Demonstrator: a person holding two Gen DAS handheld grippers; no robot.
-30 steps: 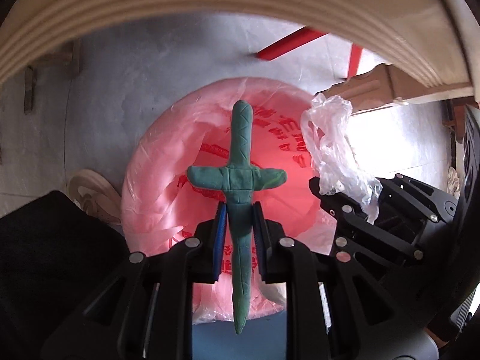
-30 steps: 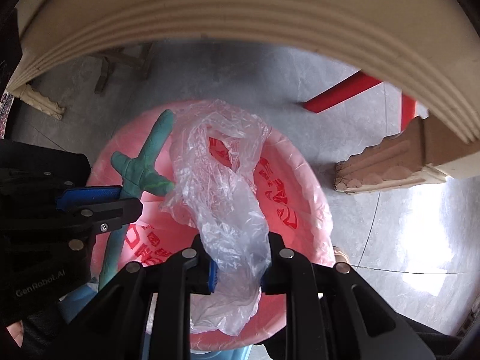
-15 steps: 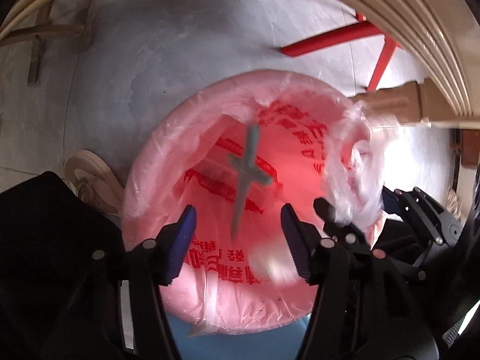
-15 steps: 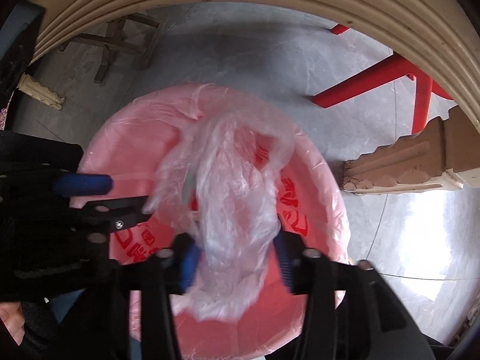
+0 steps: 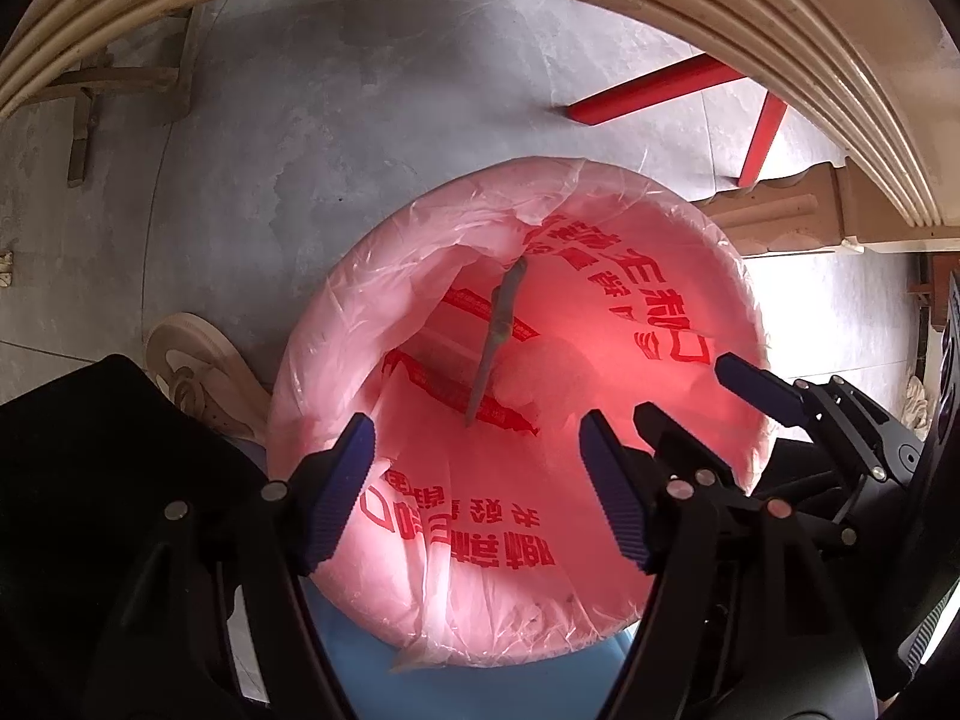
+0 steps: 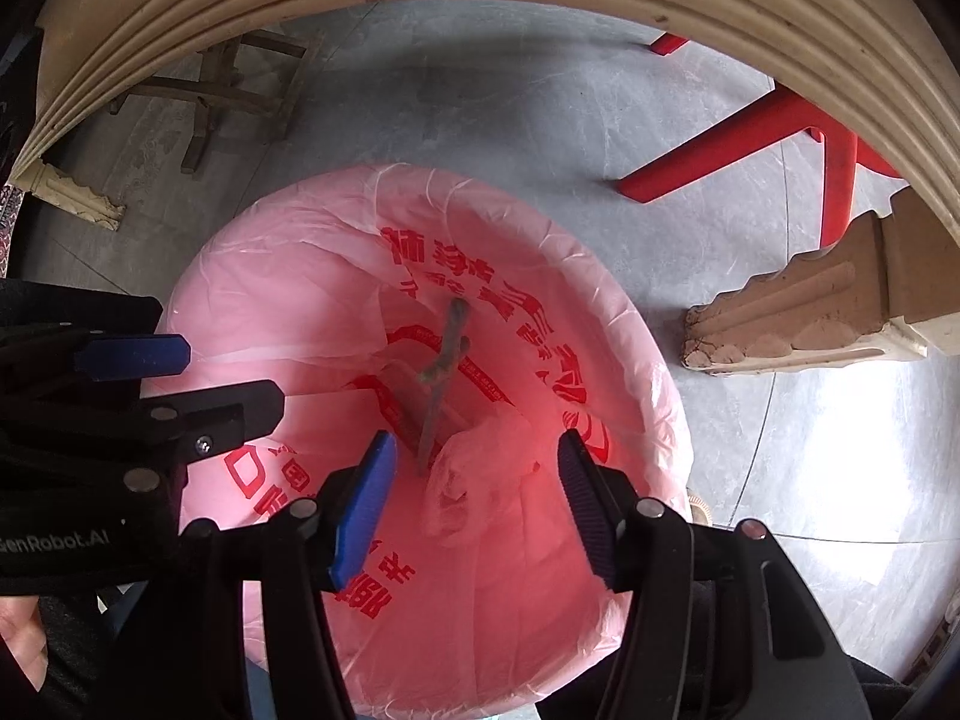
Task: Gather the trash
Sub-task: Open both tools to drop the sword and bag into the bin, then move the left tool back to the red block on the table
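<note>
inside one pink bin liner (image 6: 288, 276) lie one green cross-shaped toy (image 6: 441, 372) and one clear bag (image 6: 480, 480).

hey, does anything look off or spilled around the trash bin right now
Nothing stands out. The green sword-shaped piece and the clear plastic bag both lie inside the pink bin liner, none on the floor around it.

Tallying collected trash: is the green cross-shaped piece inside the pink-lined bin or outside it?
Inside. The green cross-shaped piece lies deep within the pink liner, below its rim, beside crumpled clear plastic.
</note>
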